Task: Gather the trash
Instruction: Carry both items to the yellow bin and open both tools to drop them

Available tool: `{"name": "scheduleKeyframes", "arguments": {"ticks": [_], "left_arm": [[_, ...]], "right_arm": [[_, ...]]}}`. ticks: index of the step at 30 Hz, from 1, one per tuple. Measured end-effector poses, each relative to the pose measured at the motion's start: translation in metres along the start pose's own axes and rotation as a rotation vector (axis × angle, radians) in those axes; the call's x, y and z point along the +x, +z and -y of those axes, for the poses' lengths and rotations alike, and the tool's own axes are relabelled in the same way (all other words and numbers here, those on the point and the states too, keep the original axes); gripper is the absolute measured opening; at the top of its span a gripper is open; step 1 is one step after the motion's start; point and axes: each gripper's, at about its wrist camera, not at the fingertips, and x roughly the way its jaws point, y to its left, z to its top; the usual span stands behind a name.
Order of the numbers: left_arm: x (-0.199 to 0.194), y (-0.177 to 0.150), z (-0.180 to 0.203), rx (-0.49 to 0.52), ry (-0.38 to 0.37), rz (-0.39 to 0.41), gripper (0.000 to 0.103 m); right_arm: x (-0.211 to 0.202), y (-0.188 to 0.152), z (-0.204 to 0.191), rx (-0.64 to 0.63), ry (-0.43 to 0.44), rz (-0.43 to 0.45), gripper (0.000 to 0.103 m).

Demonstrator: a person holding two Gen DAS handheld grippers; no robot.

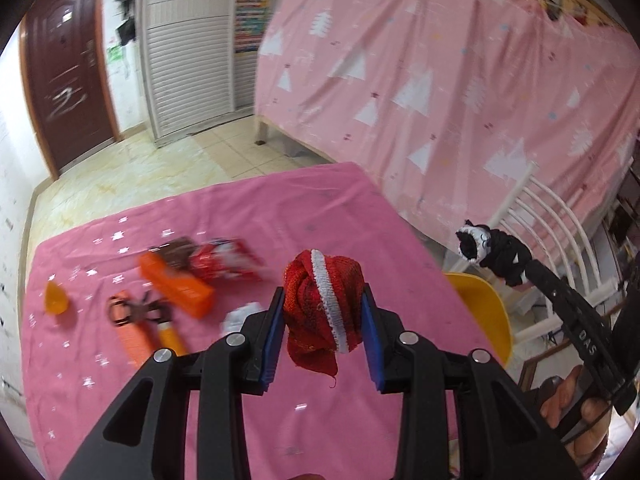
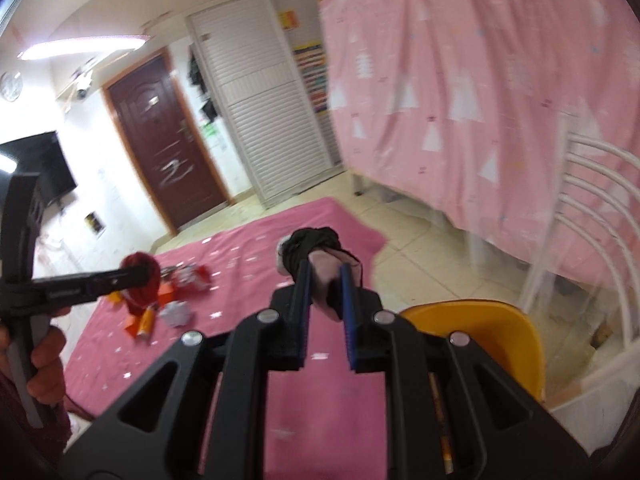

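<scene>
My left claw [image 1: 324, 312] is clamped on a red knotted cloth [image 1: 322, 300] above the pink bench [image 1: 240, 208]. My right claw [image 2: 324, 284] is clamped on a black bundle [image 2: 316, 246] protruding past its tips.

A dark brown door [image 2: 168, 140] stands in the white wall [image 2: 100, 184] next to tall white slatted doors [image 2: 272, 116], a big pink sheet with white trees [image 1: 460, 80] hangs at the right, and the floor [image 1: 132, 164] has shiny pale tiles.

Bright ceiling light [image 2: 84, 46] glares at upper left; both fisheye views are motion-blurred, edges bowed and vignetted.
</scene>
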Motion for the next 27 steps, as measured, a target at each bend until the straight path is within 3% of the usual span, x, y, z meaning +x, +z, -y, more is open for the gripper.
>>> {"name": "scheduleKeyframes", "arguments": {"ticks": [6,12,21,27], "left_arm": [[0.017,0.007,0.059,0.068,-0.042,-0.019,0.029],[0.031,0.018,0.11,0.114,-0.079,-0.03,0.029],[0.058,0.032,0.17,0.153,-0.14,-0.07,0.03],[0.077,0.029,0.194,0.157,-0.145,-0.103,0.044]], "right_arm": [[-0.009,-0.005,0.052,0.04,-0.129,0.015,0.013],[-0.004,-0.013,0.082,0.067,-0.205,-0.002,0.013],[0.022,-0.025,0.115,0.12,-0.211,-0.084,0.015],[0.017,-0.027,0.13,0.169,-0.207,-0.07,0.02]]}}
